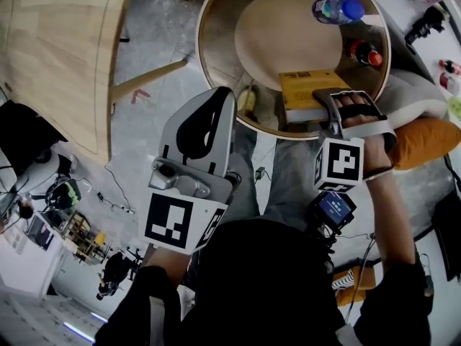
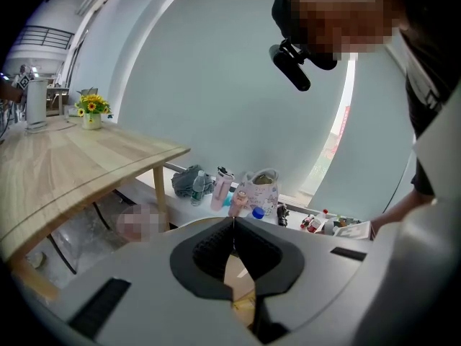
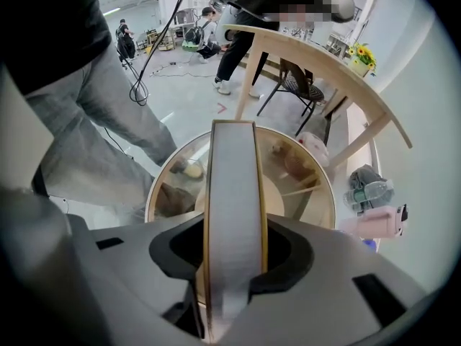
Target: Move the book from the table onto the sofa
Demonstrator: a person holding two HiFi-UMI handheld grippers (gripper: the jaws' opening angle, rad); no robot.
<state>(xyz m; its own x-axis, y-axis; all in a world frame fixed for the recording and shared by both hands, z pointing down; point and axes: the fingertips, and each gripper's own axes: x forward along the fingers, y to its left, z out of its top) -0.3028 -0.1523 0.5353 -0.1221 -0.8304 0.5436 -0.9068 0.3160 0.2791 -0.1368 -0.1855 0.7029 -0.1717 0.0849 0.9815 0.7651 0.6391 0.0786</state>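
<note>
We recorded no legible text. The print on the cover of the book (image 1: 306, 91), the label of the bottle (image 1: 333, 9) and the lit screen (image 1: 333, 207) could not be read.

Round table (image 1: 201, 49) with book (image 1: 306, 92), water bottle (image 1: 337, 9), soda bottle (image 1: 366, 53)

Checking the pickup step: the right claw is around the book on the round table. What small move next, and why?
Likely a short straight lift. The right claw appears clamped on both covers of the book, at the near edge of the round table; raising it clears the rim.
</note>
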